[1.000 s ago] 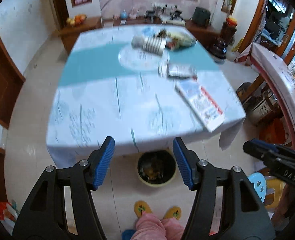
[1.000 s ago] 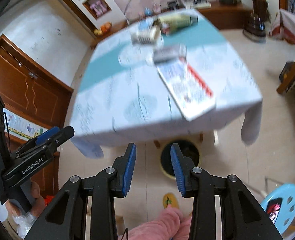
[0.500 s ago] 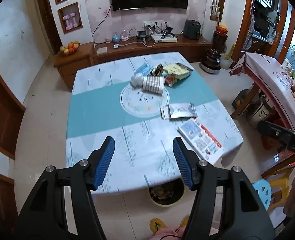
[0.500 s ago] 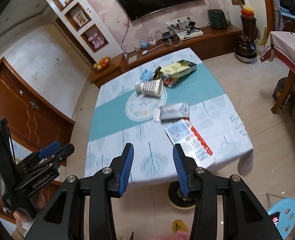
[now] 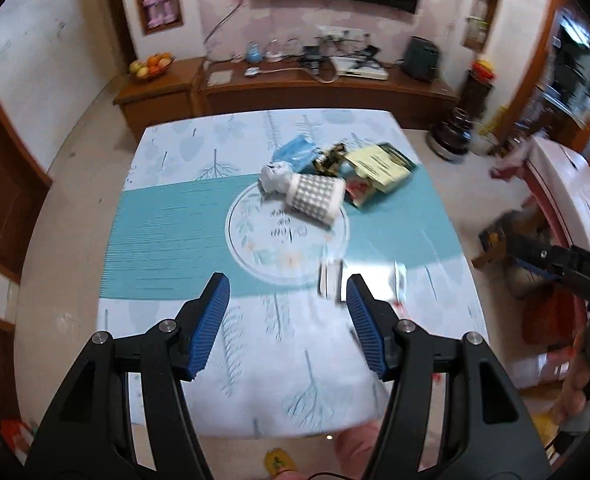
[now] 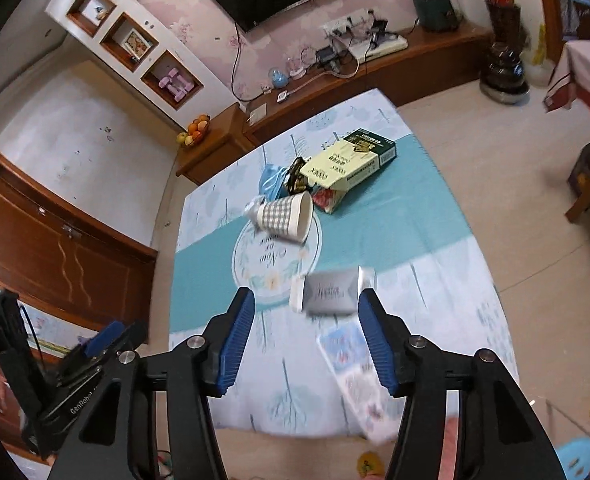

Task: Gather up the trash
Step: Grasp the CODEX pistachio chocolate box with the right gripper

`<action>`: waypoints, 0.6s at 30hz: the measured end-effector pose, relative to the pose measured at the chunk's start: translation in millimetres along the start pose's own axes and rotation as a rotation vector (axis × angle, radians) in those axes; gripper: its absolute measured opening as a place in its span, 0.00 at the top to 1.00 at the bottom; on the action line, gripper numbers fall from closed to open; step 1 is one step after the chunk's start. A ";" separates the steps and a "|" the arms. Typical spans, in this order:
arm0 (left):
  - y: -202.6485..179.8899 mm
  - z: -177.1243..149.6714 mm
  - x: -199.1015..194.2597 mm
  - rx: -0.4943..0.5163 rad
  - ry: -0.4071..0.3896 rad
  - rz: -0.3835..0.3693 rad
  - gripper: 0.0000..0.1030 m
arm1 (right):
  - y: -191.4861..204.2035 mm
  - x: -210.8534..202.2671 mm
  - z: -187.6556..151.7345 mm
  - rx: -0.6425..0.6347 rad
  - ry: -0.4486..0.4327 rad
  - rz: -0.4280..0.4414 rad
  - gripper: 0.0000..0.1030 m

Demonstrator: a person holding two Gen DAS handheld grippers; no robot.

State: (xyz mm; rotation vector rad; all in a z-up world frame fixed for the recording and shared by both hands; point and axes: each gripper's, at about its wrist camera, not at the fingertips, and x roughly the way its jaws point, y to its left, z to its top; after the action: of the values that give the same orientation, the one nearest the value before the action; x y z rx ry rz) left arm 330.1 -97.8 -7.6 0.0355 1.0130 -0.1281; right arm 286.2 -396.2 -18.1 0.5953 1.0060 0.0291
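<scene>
Trash lies on a table with a white and teal cloth (image 5: 175,232) (image 6: 395,216). At the far middle lie a tipped checked paper cup (image 5: 315,200) (image 6: 285,216), a crumpled white wad (image 5: 274,175), a blue wrapper (image 5: 297,151) (image 6: 270,179) and a yellow-green box (image 5: 381,166) (image 6: 349,164). Nearer lie a silver-grey flat pack (image 6: 329,291) (image 5: 333,280) and a printed leaflet (image 6: 355,384). My left gripper (image 5: 286,322) hangs open above the near cloth, with nothing in it. My right gripper (image 6: 306,334) holds nothing and its jaws are opening, above the near cloth just short of the silver-grey pack.
A wooden sideboard (image 5: 319,88) with a fruit bowl (image 5: 151,66), cables and a TV above lines the far wall. Wooden doors (image 6: 55,240) stand left. A second covered table (image 5: 571,200) is at the right. A blue stool (image 6: 575,454) and a slippered foot (image 5: 279,462) are near.
Both grippers rose from the bin under the table's near edge and moved forward over the tabletop. The right jaws spread wider. The bin has passed out of view.
</scene>
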 end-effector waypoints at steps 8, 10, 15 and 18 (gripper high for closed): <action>-27.6 70.6 131.1 -0.100 0.088 0.060 0.44 | -76.5 124.3 112.4 0.085 0.116 0.049 0.46; -33.6 79.7 159.1 -0.110 0.103 0.077 0.44 | -93.7 158.3 131.8 0.127 0.137 0.063 0.46; -42.0 96.2 212.6 -0.136 0.127 0.105 0.44 | -125.6 227.6 151.6 0.264 0.174 0.102 0.39; -42.2 97.2 229.6 -0.148 0.134 0.114 0.44 | -136.4 260.0 155.4 0.319 0.199 0.131 0.38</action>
State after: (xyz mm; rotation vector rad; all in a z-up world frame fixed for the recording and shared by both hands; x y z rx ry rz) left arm 526.8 -169.1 -149.6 -0.0340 1.1497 0.0540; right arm 519.9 -506.5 -226.9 0.9642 1.1735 0.0448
